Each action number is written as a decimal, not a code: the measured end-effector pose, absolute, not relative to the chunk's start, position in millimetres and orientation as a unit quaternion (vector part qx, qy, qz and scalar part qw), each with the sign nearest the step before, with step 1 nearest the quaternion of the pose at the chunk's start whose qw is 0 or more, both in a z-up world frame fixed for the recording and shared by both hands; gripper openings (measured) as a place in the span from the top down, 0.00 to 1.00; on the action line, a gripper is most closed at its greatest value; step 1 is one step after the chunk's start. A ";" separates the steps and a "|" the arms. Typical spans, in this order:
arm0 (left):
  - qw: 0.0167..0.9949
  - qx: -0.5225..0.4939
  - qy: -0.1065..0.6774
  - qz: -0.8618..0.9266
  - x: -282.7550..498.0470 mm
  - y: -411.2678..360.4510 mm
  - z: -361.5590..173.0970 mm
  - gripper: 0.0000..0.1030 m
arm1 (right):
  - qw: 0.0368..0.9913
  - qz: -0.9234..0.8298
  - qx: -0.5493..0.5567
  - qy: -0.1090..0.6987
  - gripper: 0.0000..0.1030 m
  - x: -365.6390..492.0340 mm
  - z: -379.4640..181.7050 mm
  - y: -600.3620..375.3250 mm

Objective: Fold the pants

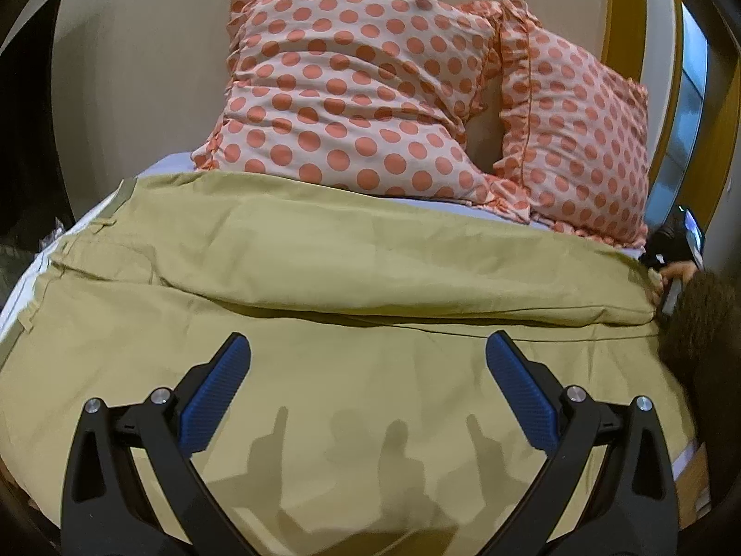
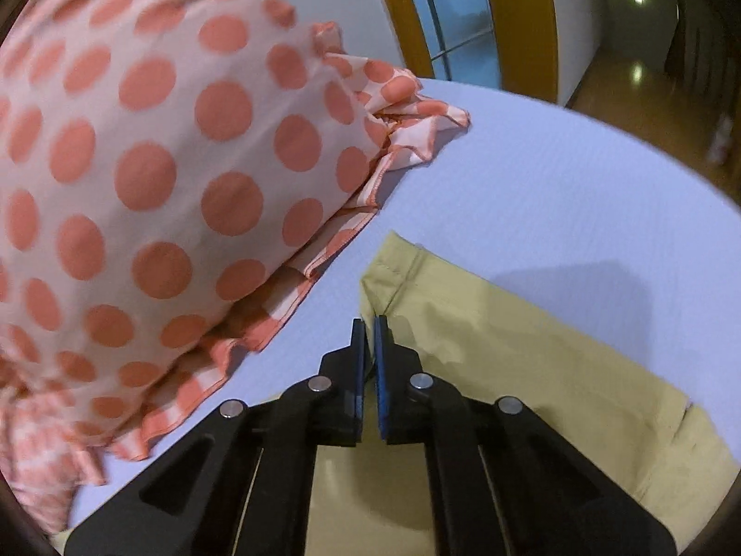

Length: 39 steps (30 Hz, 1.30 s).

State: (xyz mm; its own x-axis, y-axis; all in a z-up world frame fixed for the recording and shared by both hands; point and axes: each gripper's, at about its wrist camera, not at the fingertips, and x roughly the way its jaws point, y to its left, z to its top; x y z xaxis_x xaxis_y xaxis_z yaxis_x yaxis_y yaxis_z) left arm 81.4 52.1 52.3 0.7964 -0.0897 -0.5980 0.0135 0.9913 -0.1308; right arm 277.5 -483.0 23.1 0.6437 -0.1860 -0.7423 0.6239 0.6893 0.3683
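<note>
Khaki pants point(image 1: 352, 268) lie spread across the bed, one leg folded over the other, with the waistband and belt loops at the left. My left gripper point(image 1: 368, 356) is open, hovering just above the middle of the pants and holding nothing. In the right wrist view the hem end of the pants point(image 2: 509, 361) lies on the lilac sheet. My right gripper point(image 2: 369, 324) is shut on the pants' hem corner near the seam. The right gripper with the hand holding it also shows at the right edge of the left wrist view point(image 1: 667, 287).
Two polka-dot pillows point(image 1: 370, 88) point(image 2: 139, 176) lean at the head of the bed, just beyond the pants. The lilac bed sheet point(image 2: 532, 185) ends at a rounded edge on the right. A yellow-framed glass door point(image 2: 463, 14) and wooden floor lie beyond.
</note>
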 end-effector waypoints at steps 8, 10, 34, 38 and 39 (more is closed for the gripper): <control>0.960 -0.086 0.263 -0.042 51.9 68.9 68.2 0.02 | 0.883 -0.100 0.402 0.220 0.96 104.1 69.7 -482.0; 0.962 -0.093 0.251 -0.051 49.8 71.7 73.7 0.02 | 0.869 -0.097 0.429 0.227 0.96 68.9 57.6 -485.4; 0.886 -0.313 0.340 -0.031 172.8 187.5 76.4 0.12 | 0.843 -0.048 0.499 0.194 0.99 16.8 34.9 -503.7; 0.867 -0.320 0.381 -0.001 217.9 190.3 63.3 0.20 | 0.847 -0.035 0.499 0.179 0.99 10.9 44.9 -503.9; 0.865 -0.317 0.388 0.003 231.2 189.9 60.5 0.21 | 0.848 -0.033 0.498 0.178 0.99 11.2 46.9 -504.2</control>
